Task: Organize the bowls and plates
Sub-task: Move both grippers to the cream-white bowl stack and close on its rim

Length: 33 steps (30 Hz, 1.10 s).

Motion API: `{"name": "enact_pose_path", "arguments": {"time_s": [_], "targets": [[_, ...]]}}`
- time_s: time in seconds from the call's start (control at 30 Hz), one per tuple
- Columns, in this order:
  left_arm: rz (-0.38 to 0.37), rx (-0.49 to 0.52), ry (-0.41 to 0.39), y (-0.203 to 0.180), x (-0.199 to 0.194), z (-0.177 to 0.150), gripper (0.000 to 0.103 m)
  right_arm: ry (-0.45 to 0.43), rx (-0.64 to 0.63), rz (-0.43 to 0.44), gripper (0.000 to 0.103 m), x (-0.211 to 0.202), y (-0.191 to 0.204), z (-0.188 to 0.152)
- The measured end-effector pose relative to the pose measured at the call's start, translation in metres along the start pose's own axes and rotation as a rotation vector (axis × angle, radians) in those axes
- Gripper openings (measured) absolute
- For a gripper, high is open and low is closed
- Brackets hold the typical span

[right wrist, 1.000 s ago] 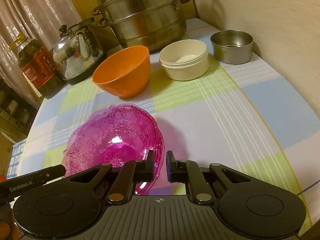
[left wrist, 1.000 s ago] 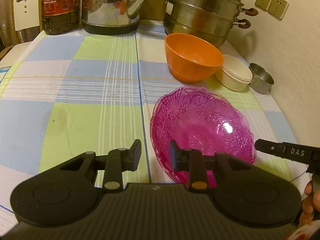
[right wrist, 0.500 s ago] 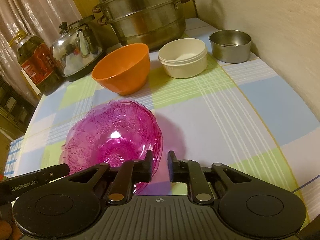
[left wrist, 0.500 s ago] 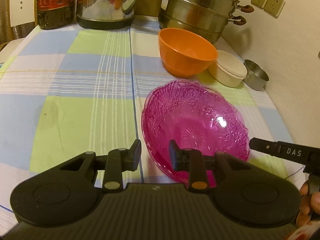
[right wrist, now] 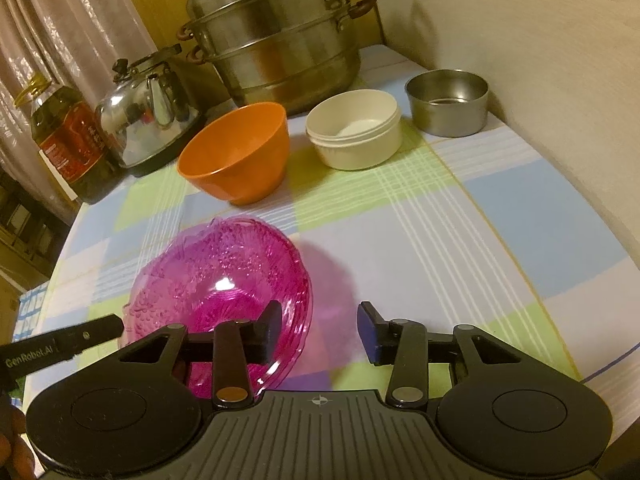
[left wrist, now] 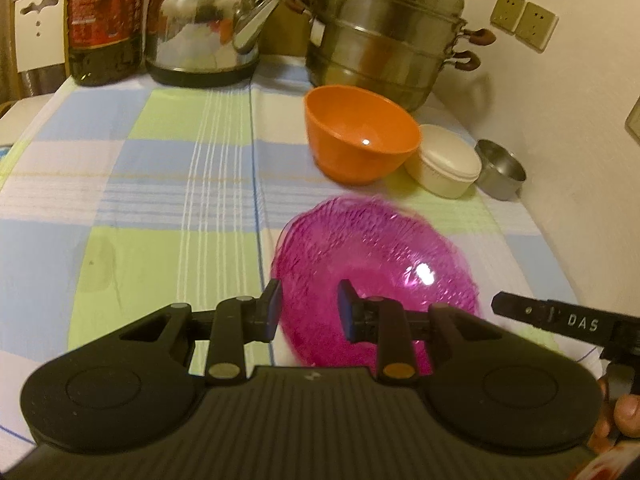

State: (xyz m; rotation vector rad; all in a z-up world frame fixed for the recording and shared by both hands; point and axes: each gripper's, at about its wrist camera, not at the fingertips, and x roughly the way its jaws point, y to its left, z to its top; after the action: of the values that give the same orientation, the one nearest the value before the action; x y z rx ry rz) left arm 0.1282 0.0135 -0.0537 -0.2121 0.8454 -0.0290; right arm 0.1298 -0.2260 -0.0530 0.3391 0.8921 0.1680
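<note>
The pink glass bowl (left wrist: 376,276) sits on the checked table (left wrist: 160,208) near its front edge, a little blurred in the left wrist view, with a bright highlight on its inner wall. The left tool (left wrist: 308,314) hangs just over the bowl's near rim with its fingers spread, the rim's left part falling in the gap between them; neither pad visibly presses the glass (whether either touches it I cannot tell). The right tool (right wrist: 320,330) is spread wider: its left finger lies over the bowl's right rim (right wrist: 224,284), its right finger stands over bare cloth, and nothing is pinched. Each tool's tip shows at the edge of the other's view, on either side of the bowl. Behind the pink bowl, well apart from it, stand an orange bowl (right wrist: 240,156), then a cream bowl (right wrist: 356,134) just beside it, then a small steel bowl (right wrist: 448,102) next to the wall, the three forming a row. At the back of the table are a tiered steel steamer pot (right wrist: 276,36), a shiny kettle (right wrist: 148,116) and a bottle of oil with a red label (right wrist: 68,144).
</note>
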Motion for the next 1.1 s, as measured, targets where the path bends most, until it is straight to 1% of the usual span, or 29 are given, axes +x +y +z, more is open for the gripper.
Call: {"name": "enact_pose_path", "arguments": {"time_s": [0.27,0.4,0.67,0.83,0.97,1.1], "targets": [[-0.044,0.048,-0.012,-0.027,0.004,0.023,0.026,-0.015,0.022,-0.026,0.042,-0.005,-0.011,0.014],[-0.083,0.066,-0.006,-0.046,0.014,0.037,0.026,-0.033,0.032,-0.039,0.042,-0.010,-0.019,0.027],[-0.144,0.125,0.008,-0.090,0.043,0.067,0.026,-0.062,0.057,-0.071,0.042,-0.016,-0.041,0.061],[-0.169,0.150,0.020,-0.109,0.064,0.084,0.026,-0.071,0.080,-0.076,0.042,-0.012,-0.054,0.084],[-0.175,0.152,0.034,-0.120,0.086,0.097,0.026,-0.079,0.094,-0.072,0.042,-0.004,-0.063,0.101],[-0.182,0.125,0.049,-0.125,0.106,0.103,0.026,-0.073,0.112,-0.057,0.042,0.009,-0.070,0.119]]}}
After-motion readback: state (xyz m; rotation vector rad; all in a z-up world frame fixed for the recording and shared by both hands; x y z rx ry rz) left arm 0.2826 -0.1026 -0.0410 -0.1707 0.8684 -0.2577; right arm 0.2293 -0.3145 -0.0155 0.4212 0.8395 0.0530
